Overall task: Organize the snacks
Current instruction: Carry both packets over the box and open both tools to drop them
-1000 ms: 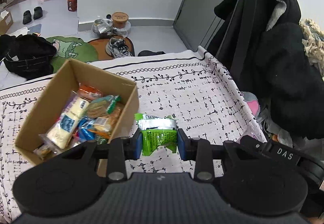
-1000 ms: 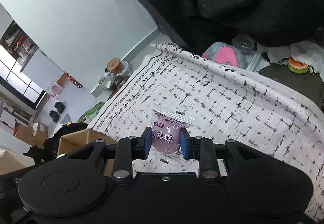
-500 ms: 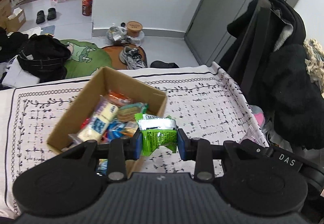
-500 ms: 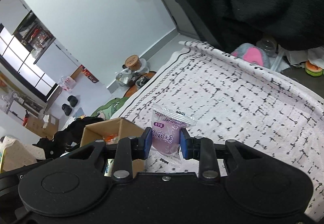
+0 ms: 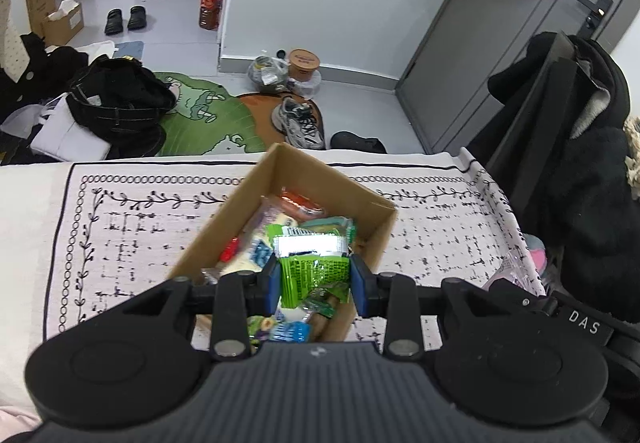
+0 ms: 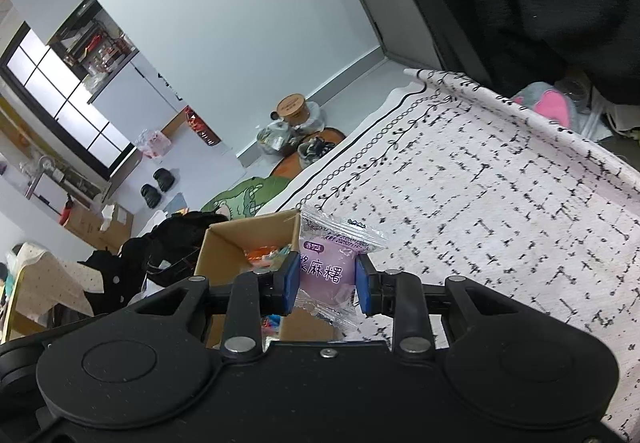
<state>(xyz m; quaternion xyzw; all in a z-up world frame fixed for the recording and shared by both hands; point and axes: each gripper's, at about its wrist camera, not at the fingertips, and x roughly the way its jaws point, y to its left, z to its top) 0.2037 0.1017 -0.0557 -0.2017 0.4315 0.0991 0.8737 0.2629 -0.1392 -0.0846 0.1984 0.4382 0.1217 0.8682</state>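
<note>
An open cardboard box [image 5: 240, 203] with several snack packs inside sits on the patterned white cloth [image 5: 132, 219]. My left gripper [image 5: 314, 279] hangs right over the box, shut on a green snack packet [image 5: 310, 263] with a silver band. In the right wrist view, my right gripper [image 6: 327, 283] is shut on a purple snack packet [image 6: 326, 269] in clear wrap, just right of the cardboard box [image 6: 228, 247], whose far corner and orange contents show.
Beyond the table's far edge lie a green floor mat [image 5: 200, 115], a sneaker [image 5: 298, 121] and a pile of black clothes [image 5: 116, 103]. A dark coat [image 5: 580, 171] on a chair stands close at the right. The patterned cloth [image 6: 480, 183] stretches bare to the right.
Both grippers moved left toward the box with their packets still held. The left one now hangs over the box's inside; the box has come into view beside the right one.
</note>
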